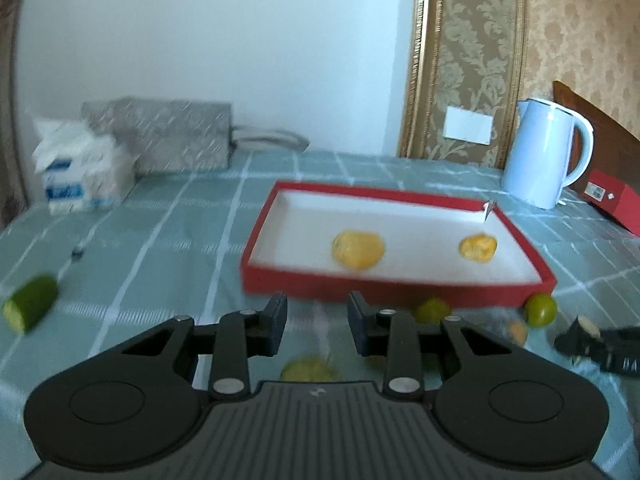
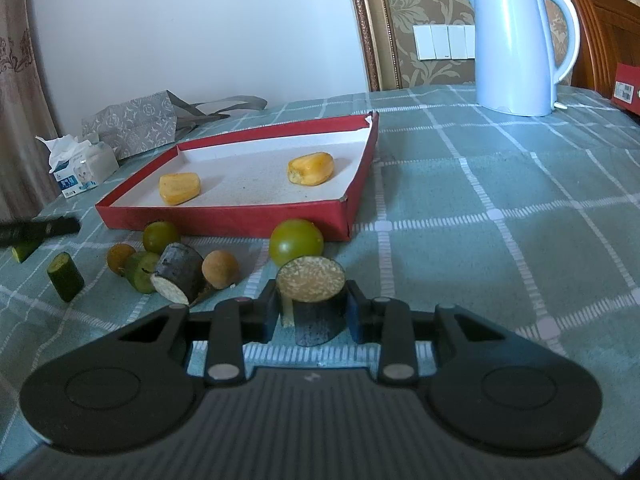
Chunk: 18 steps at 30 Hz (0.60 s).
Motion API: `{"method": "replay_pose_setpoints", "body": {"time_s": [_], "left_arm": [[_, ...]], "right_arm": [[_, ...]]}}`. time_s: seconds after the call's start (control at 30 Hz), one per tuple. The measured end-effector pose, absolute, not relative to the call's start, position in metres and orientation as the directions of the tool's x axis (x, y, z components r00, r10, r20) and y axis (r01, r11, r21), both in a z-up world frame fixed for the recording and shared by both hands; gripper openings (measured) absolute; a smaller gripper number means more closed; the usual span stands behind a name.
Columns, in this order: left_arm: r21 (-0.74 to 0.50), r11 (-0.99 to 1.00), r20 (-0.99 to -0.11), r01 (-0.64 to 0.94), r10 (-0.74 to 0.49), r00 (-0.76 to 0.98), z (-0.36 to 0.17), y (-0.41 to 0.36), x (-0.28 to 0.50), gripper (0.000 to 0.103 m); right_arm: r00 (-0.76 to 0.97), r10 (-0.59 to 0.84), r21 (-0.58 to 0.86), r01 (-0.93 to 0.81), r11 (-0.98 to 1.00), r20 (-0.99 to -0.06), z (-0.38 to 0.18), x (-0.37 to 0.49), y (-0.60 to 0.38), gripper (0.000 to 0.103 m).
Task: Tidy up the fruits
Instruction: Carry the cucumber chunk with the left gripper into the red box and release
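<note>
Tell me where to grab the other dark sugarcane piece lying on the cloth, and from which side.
Grip the lying sugarcane piece across its dark round sides, about midway along, coming from above. It lies tipped with its pale cut face toward the camera, so the curved bark gives two opposite surfaces. A brown longan and a green fruit crowd either side, so I'd probably keep the fingers narrow.

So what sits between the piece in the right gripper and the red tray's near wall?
In the right wrist view, a round green fruit sits between the dark-skinned piece clamped by the right gripper and the red tray.
</note>
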<state>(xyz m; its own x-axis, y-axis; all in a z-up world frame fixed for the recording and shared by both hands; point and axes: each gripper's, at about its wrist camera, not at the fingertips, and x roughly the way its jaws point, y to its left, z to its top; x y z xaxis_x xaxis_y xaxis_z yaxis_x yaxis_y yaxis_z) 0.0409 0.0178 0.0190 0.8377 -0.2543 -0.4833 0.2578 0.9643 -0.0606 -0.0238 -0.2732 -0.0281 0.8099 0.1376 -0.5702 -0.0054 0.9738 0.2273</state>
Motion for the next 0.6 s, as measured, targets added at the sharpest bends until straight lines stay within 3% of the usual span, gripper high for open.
{"method": "replay_pose_setpoints", "body": {"time_s": [0.43, 0.6], "left_arm": [[-0.103, 0.969, -0.54, 0.225, -0.244, 0.806, -0.002, 0.029, 0.029, 0.03], [-0.092, 0.964, -0.523, 0.248, -0.258, 0.812, -0.002, 0.024, 0.022, 0.055]], "right_arm": [[0.809, 0.138, 0.226, -0.007, 0.974, -0.571, -0.028, -0.024, -0.275, 0.032], [0.809, 0.136, 0.222, -0.007, 0.975, -0.573, -0.028, -0.024, -0.275, 0.032]]}}
